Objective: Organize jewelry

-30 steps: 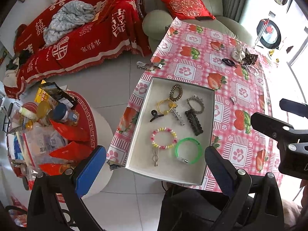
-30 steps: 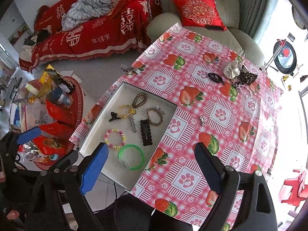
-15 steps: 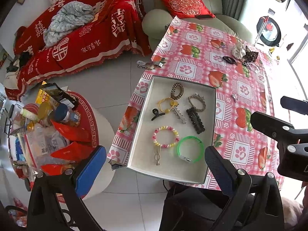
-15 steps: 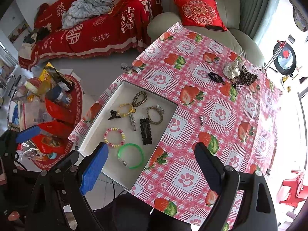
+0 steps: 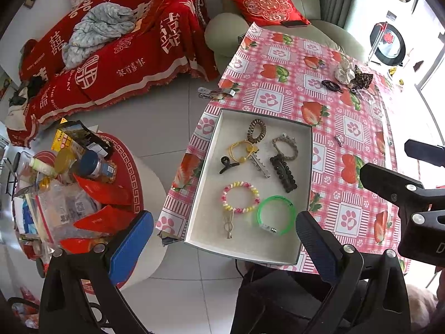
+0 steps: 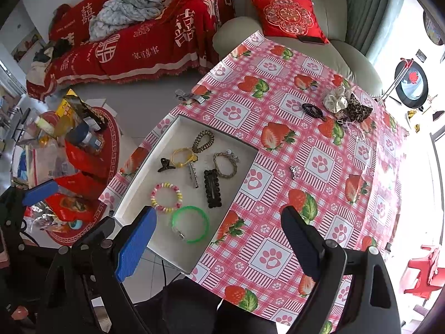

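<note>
A white tray (image 5: 304, 150) (image 6: 244, 172) lies on the table's near left. It holds a green bangle (image 5: 276, 215) (image 6: 190, 224), a beaded bracelet (image 5: 240, 197) (image 6: 166, 197), a black clip (image 5: 283, 173) (image 6: 212, 188), a chain bracelet (image 5: 284, 148), a yellow tie (image 5: 241, 150), a brown coil tie (image 5: 256, 130) and other clips. Loose on the cloth are a small silver piece (image 5: 339, 139) (image 6: 294, 170), a black coil tie (image 6: 313, 110) and scrunchies (image 6: 347, 103). My left gripper (image 5: 224, 240) and right gripper (image 6: 217, 239) hang open and empty above the near edge.
The table wears a pink strawberry cloth (image 6: 319, 194). A round side table (image 5: 83, 189) crowded with bottles and red packets stands to the left. A red-covered sofa (image 5: 111, 50) and a pale armchair (image 6: 297, 27) lie beyond. A metal clip (image 5: 214, 92) grips the cloth's left corner.
Both views have shifted slightly, with the tray sitting a little nearer the left gripper. Nothing on the table has moved and both grippers stay open.
</note>
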`<state>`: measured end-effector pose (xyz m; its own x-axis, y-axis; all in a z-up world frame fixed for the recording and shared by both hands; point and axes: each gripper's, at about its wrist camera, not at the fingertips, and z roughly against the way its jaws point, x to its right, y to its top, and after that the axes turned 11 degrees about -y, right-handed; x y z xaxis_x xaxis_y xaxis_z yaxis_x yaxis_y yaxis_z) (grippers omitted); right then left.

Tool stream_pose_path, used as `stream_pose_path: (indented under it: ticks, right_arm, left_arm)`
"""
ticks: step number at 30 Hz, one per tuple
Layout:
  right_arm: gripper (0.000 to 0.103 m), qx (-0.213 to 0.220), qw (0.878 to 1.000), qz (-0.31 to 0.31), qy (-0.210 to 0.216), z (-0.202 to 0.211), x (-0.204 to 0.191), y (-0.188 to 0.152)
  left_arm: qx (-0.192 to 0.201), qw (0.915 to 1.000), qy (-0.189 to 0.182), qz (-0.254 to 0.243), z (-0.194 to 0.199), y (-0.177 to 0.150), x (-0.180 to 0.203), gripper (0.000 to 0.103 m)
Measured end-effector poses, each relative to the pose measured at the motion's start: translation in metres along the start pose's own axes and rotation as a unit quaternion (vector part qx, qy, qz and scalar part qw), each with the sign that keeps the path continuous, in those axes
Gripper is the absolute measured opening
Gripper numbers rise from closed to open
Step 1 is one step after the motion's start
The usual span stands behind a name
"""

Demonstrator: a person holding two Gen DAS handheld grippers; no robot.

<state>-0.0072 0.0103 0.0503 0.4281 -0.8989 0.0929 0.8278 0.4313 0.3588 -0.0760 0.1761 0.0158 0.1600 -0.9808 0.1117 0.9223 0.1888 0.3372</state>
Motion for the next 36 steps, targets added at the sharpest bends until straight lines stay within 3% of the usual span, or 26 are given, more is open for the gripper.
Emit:
stream_pose_path:
  ticks: [36]
  right_arm:
    - [0.092,-0.003,1.0,0.001,0.0,-0.0005,-0.0043,-0.0022]
  left_arm:
    - [-0.001,1.0,0.001,0.0,-0.0006,-0.0005,0.001,0.103]
